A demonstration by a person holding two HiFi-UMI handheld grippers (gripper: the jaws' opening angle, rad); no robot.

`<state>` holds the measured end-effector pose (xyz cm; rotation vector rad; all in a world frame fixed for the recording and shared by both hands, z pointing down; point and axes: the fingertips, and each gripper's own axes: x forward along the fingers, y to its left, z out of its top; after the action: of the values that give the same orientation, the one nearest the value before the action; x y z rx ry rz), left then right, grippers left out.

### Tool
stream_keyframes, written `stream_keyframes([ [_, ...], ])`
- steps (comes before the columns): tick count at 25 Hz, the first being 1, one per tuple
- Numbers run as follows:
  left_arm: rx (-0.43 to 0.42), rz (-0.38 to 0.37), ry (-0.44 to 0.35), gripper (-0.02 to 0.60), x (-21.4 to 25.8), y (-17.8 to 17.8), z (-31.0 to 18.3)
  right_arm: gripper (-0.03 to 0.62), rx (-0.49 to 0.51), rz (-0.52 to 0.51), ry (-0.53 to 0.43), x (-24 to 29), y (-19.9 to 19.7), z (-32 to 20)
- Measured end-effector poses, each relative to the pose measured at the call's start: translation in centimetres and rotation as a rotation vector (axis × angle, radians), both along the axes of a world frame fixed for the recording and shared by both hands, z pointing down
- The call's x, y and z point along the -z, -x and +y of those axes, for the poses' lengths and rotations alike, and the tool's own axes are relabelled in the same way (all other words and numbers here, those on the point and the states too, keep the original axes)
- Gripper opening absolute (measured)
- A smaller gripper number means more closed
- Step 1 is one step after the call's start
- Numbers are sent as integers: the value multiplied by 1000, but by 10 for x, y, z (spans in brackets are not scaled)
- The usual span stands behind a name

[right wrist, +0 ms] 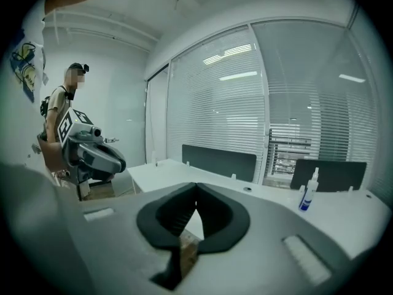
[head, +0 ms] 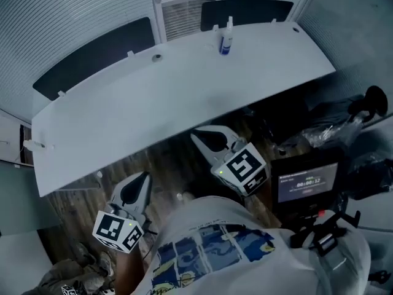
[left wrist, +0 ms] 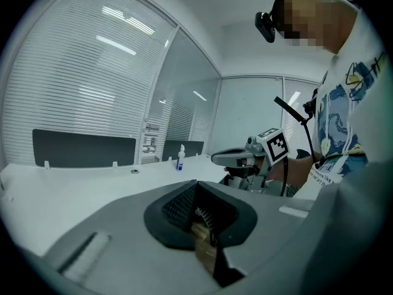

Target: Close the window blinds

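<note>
White slatted window blinds [head: 73,11] hang behind the desk and fill the wall in the left gripper view [left wrist: 80,85] and the right gripper view [right wrist: 221,103]. One narrow section [right wrist: 288,146] between the dark panels shows dark gaps between its slats. My left gripper [head: 143,177] is low in front of the desk edge, shut and empty [left wrist: 196,183]. My right gripper [head: 196,136] is beside it, a little farther forward, also shut with nothing in it [right wrist: 196,186]. Both are well short of the blinds.
A white desk [head: 184,97] stands between me and the blinds, with a small spray bottle [head: 226,39] near its far edge. Dark partition panels [head: 92,54] line its back. A screen on a stand [head: 305,183] and dark bags [head: 331,125] are at my right.
</note>
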<state>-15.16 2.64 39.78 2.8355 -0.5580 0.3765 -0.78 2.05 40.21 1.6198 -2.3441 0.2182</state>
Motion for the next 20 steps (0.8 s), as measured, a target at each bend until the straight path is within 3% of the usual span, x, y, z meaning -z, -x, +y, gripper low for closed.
stream_keyframes([
  [10,-54,-8,-15,5,15,-54,74,3,4,93,-55,17,-34,86],
  [20,-52,-20,-20,6,20,-82,153,3,32,88,-92,26,-53,159],
])
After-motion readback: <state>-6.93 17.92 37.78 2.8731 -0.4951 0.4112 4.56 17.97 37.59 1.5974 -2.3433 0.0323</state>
